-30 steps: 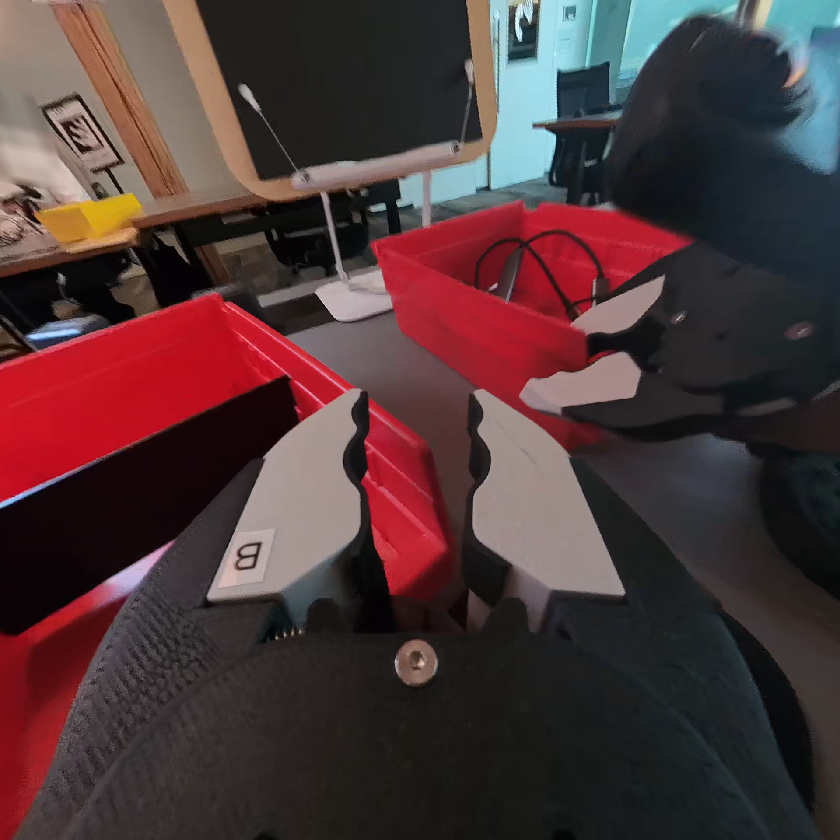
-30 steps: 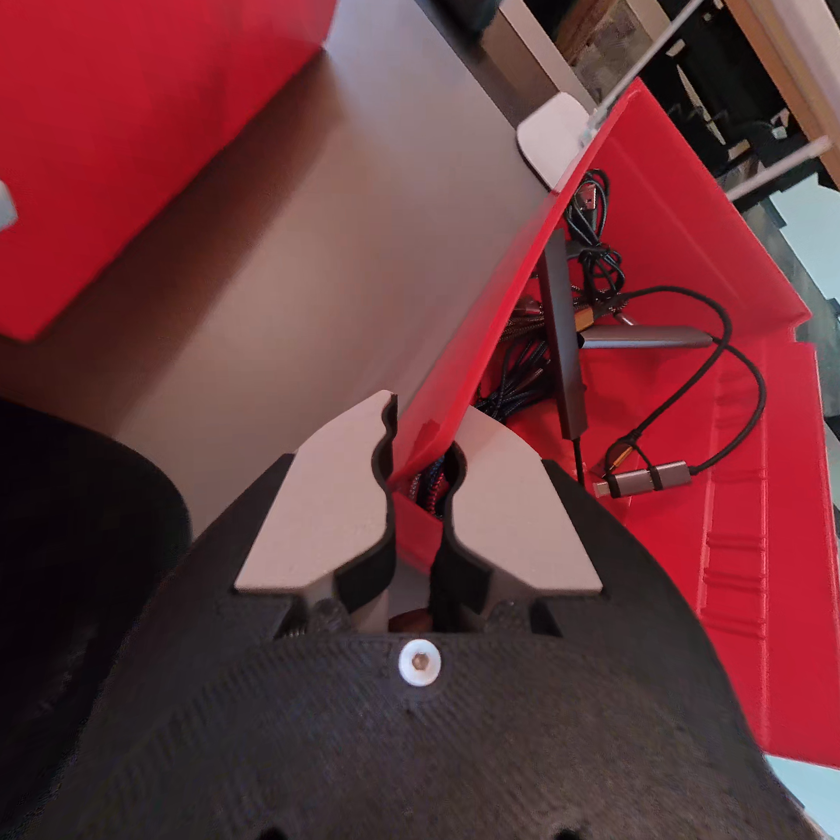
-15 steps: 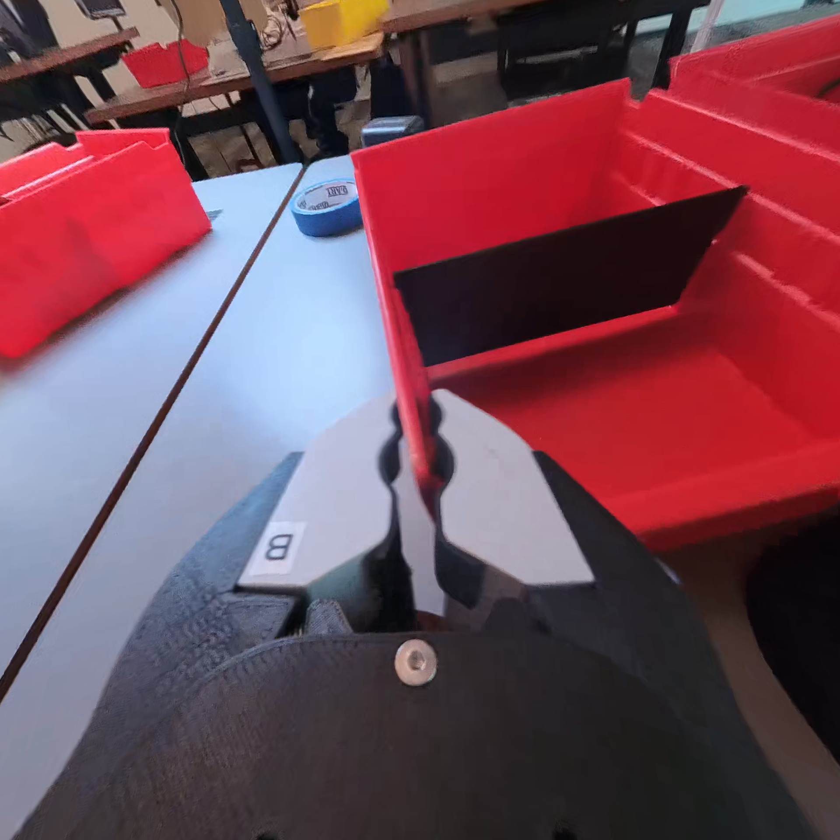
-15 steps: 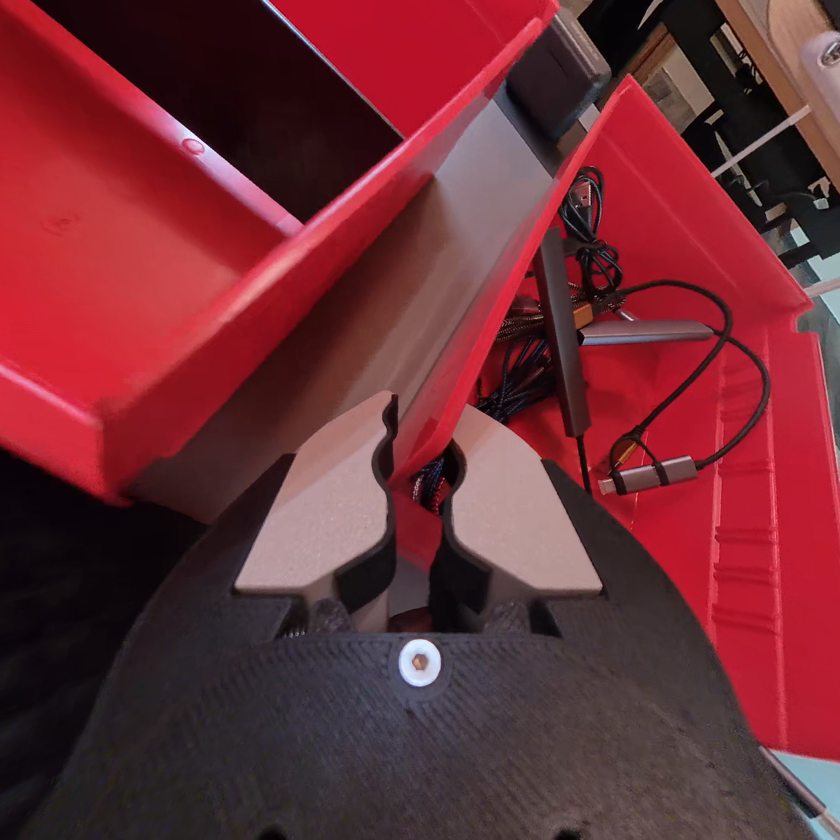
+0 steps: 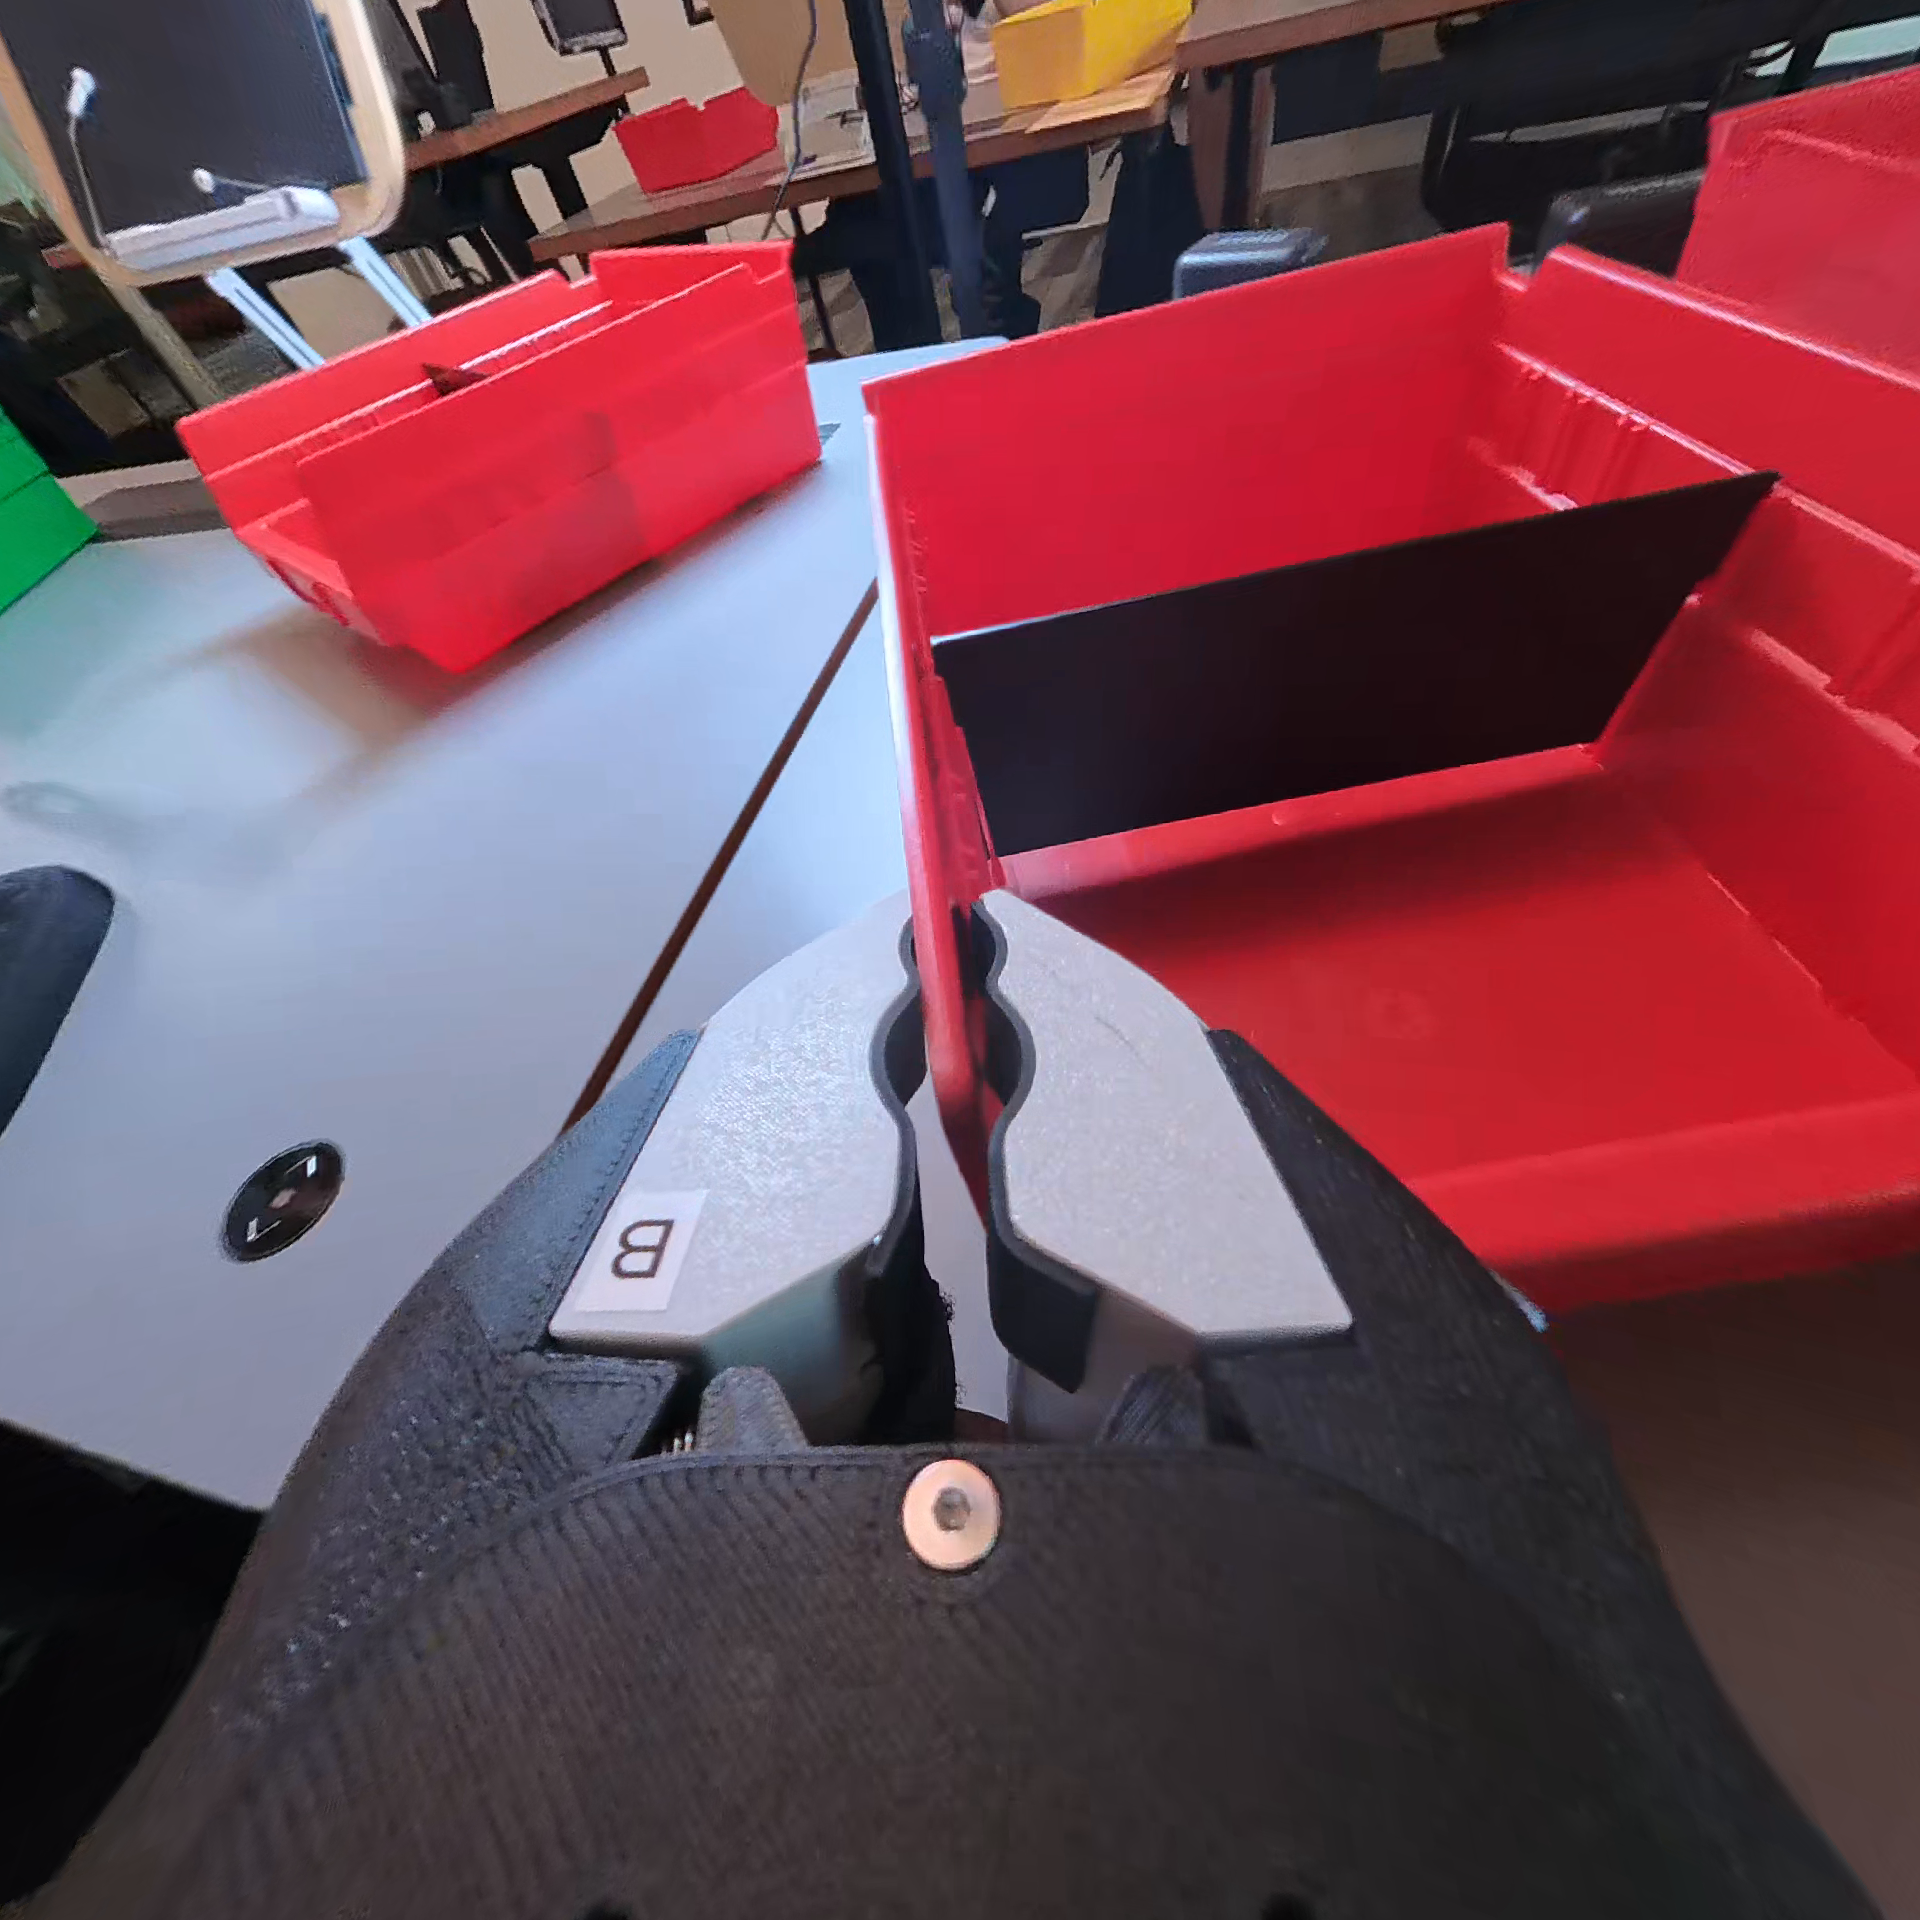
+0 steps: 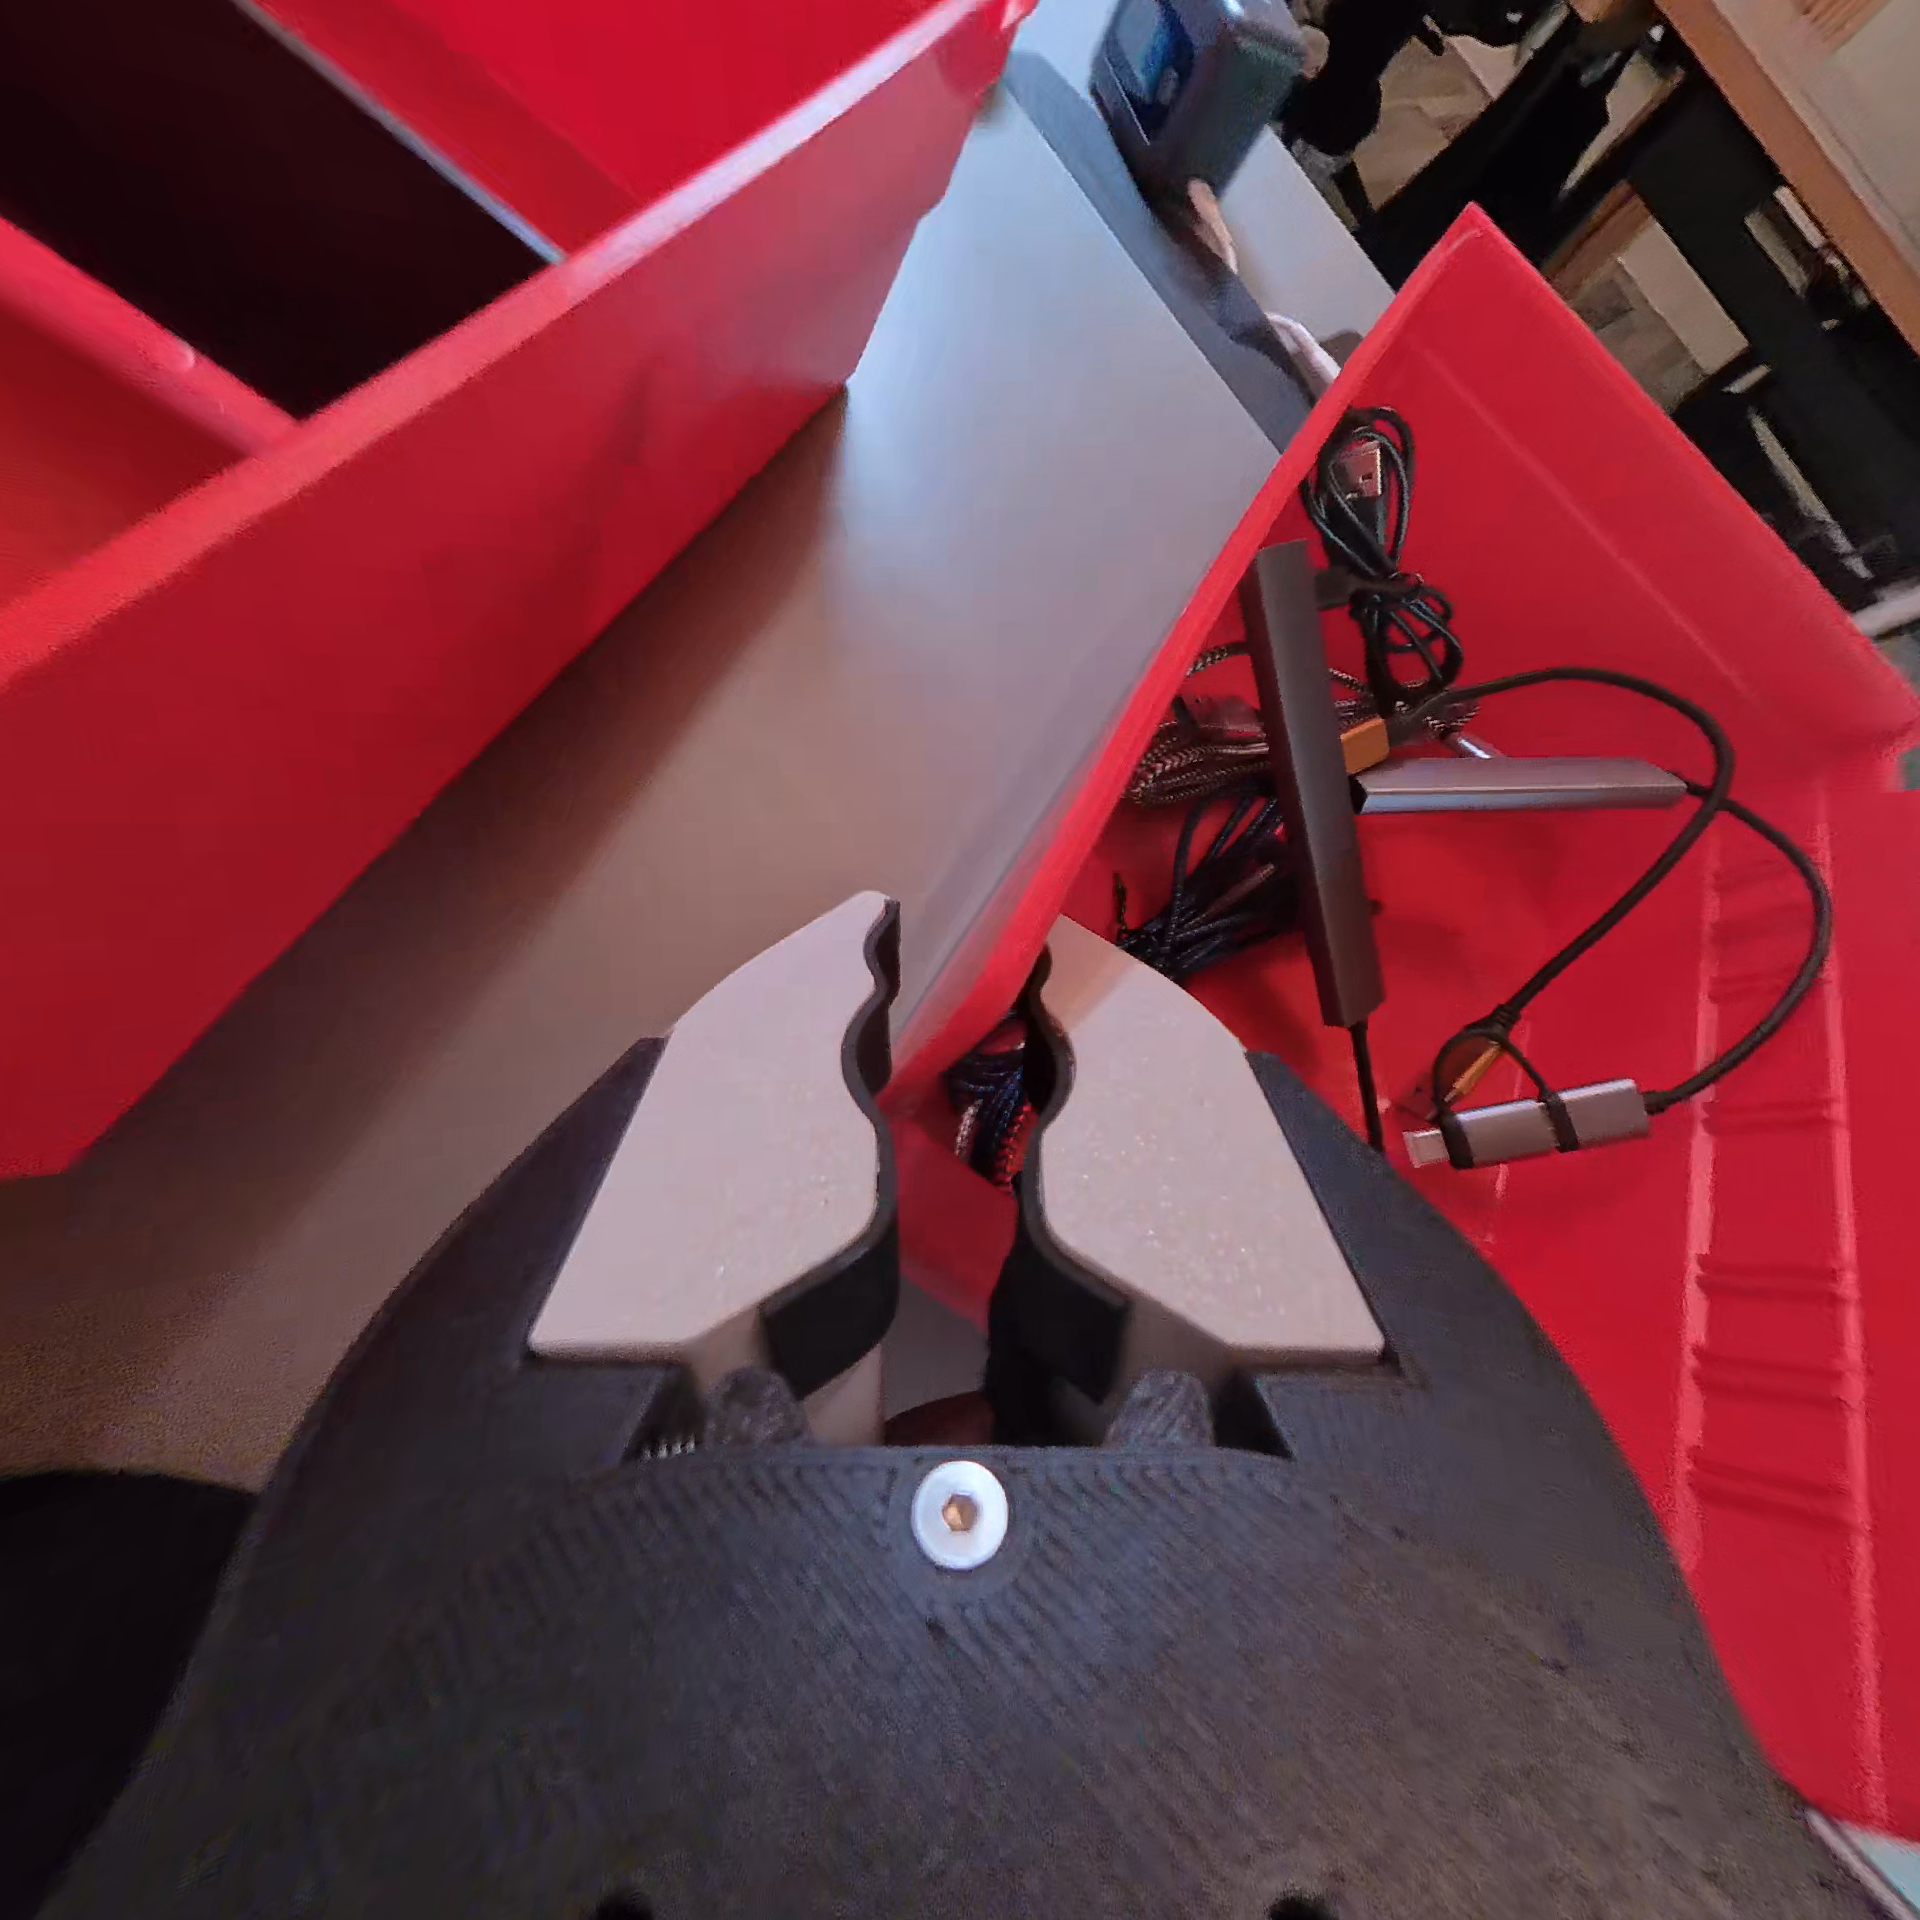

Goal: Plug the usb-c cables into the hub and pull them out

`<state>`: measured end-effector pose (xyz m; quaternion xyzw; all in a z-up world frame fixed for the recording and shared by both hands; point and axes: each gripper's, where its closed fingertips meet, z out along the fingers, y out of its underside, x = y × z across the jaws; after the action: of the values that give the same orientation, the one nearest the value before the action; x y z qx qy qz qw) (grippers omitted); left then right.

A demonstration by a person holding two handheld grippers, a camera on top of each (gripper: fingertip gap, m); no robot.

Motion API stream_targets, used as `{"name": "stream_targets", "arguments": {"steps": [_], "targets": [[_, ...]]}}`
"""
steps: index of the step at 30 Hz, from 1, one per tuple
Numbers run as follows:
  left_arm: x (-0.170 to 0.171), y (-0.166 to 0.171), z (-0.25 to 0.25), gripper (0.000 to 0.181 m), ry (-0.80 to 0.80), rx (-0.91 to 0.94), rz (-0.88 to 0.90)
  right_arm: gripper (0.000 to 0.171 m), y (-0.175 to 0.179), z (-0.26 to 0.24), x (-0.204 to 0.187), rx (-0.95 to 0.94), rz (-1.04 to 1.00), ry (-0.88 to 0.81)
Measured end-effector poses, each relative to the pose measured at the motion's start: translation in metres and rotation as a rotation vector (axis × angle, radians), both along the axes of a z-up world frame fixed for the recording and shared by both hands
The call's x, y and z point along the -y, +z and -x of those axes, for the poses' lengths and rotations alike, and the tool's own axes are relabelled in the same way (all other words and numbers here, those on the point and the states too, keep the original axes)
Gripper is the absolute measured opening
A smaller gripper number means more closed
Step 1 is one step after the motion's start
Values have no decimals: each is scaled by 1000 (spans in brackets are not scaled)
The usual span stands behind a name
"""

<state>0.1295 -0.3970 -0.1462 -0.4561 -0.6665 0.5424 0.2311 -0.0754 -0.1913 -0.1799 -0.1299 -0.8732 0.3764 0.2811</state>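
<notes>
My right gripper [image 6: 966, 956] is shut on the near left wall of a red bin [image 6: 1766, 1247]. In this bin lie a slim grey hub [image 6: 1304, 790], a second grey hub [image 6: 1517, 784], a small grey adapter [image 6: 1527, 1127], a black cable [image 6: 1371, 540] and braided cables [image 6: 1195, 748]. My left gripper [image 5: 951, 935] is shut on the left wall of another red bin [image 5: 1455, 1039], which is empty and has a black divider [image 5: 1330, 686]. That empty bin also shows in the right wrist view [image 6: 416, 623], left of the cable bin.
A third red bin [image 5: 520, 488] stands at the back left of the grey table [image 5: 364, 883]. A round black grommet [image 5: 281, 1200] sits in the tabletop and a green object [image 5: 31, 520] at the left edge. Desks and chairs stand behind. My right fingertips sit around 30 centimeters from my left ones.
My left gripper, open a second ago, has closed on the empty bin's wall and holds it. The empty bin now sits close beside the cable bin. My right gripper keeps its hold.
</notes>
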Motion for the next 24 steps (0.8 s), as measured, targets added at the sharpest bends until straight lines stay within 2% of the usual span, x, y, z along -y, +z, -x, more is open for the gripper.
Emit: {"name": "stream_targets", "arguments": {"steps": [3,7,11,16,18,20,21,22,23,24], "targets": [[7,-1,-17,6,5,17,-29,26,1,-7,28,72,68,53],[6,0,-29,10,-33,20,-43,33,8,-13,30,71,89,67],[-1,21,-28,44,-98,-153,-11,69,47,-35,21,44,268,74],[11,27,-35,70,-56,-253,11,88,72,-104,22,274,660,217],[10,22,-33,74,-71,-243,20,93,59,-125,31,334,650,257],[9,8,-30,74,-88,-166,16,90,37,-136,42,307,536,268],[11,1,-29,69,-84,-120,22,82,29,-136,46,283,479,259],[10,-6,-28,50,-93,-81,34,63,23,-136,49,264,428,247],[4,-8,-24,23,-130,-65,41,35,19,-136,52,251,379,242],[2,-5,-23,16,-122,-66,41,25,17,-133,53,218,333,222]]}}
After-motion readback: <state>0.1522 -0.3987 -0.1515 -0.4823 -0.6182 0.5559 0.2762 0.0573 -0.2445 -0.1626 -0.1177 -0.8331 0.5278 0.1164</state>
